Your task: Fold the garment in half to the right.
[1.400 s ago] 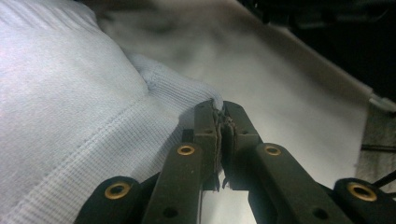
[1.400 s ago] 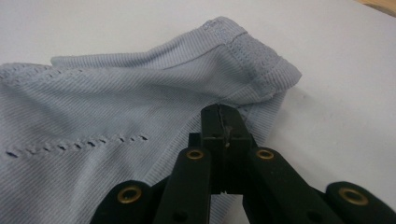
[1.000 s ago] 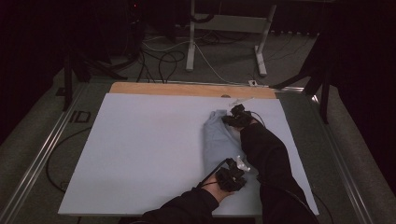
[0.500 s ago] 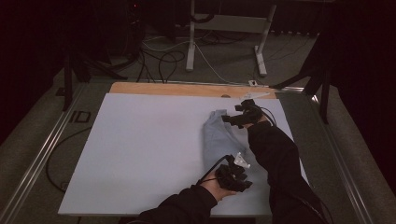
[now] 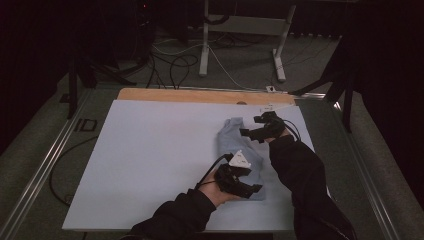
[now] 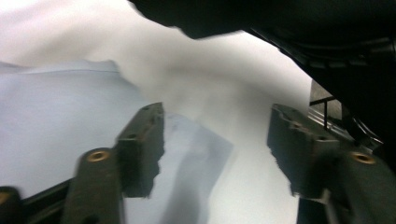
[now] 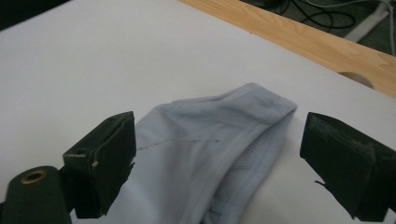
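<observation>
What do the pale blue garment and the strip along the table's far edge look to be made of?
Pale blue garment: soft matte knit or woven fabric, judging by its stitched seams, hemmed edge and limp folds; the exact fibre can't be told. Far strip: light wood or wood-look laminate, with visible grain in the right gripper view and a dull finish.

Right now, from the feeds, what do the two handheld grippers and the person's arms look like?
Both grippers are black. The left gripper carries a pale grey three-cornered plate on top, and a black cable loops from it. The right gripper trails thin black cables too. Up close, the jaws are blocky and matte black with rough, worn faces and brass-coloured rivets. The person wears dark long sleeves.
</observation>
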